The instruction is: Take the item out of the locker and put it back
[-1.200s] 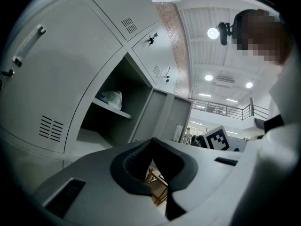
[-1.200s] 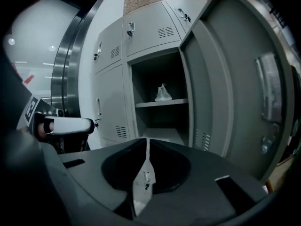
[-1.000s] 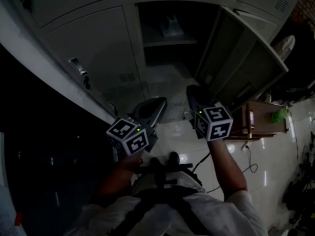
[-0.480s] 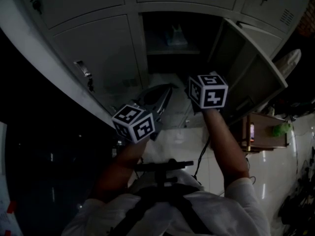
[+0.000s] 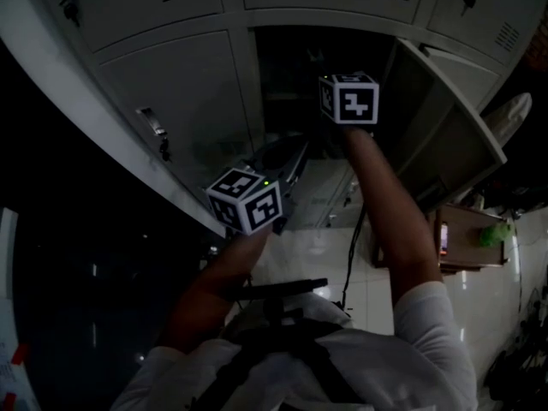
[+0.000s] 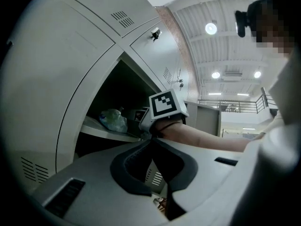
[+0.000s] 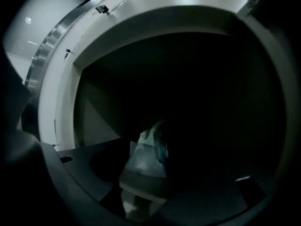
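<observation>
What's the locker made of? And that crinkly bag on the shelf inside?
Locker: looks like painted sheet metal. It is pale grey and smooth with a slight sheen, and has punched vent slots.
Bag: probably thin plastic. It is wrinkled and see-through with a blue-green tint. What's inside can't be told.

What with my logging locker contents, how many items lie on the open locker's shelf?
1: a crumpled translucent plastic bag on the grey metal shelf; the dark interior may hide others.

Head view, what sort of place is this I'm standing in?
Probably a locker area in a large hall: a bank of grey metal lockers, one door open, a shiny tiled floor, and a high ceiling with round lights.
</observation>
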`<state>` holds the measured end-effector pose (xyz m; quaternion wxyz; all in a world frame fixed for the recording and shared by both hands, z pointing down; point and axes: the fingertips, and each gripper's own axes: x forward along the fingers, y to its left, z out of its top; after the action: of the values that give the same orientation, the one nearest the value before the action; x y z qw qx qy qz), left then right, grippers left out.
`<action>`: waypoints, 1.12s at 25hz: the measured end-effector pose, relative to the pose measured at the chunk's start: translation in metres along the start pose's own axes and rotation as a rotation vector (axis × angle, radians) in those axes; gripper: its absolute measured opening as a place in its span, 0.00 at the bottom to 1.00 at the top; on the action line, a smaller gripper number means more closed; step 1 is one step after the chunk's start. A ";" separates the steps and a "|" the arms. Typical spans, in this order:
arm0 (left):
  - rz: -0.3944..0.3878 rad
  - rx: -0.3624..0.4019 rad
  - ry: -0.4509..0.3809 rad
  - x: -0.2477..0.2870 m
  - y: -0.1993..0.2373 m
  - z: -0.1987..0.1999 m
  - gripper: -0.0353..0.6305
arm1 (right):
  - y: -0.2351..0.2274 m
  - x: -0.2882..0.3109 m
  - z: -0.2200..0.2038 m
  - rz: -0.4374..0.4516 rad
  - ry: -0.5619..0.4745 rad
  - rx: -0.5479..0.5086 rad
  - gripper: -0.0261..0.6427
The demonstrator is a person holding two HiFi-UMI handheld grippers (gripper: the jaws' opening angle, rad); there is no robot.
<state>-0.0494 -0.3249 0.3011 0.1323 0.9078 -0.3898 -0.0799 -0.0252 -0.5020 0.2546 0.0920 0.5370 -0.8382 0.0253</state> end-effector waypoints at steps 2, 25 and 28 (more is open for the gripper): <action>0.001 0.004 -0.006 0.003 0.000 0.004 0.05 | 0.002 0.013 0.006 0.008 0.011 -0.006 0.41; 0.030 0.015 0.006 0.021 0.035 0.012 0.05 | 0.004 0.070 -0.010 0.000 0.140 -0.096 0.06; 0.028 0.018 -0.002 0.021 0.034 0.013 0.05 | 0.001 0.062 -0.006 0.000 0.124 -0.087 0.04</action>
<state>-0.0613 -0.3652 0.2980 0.1250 0.9034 -0.4032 -0.0754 -0.0499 -0.5560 0.2718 0.1671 0.5297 -0.8313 0.0223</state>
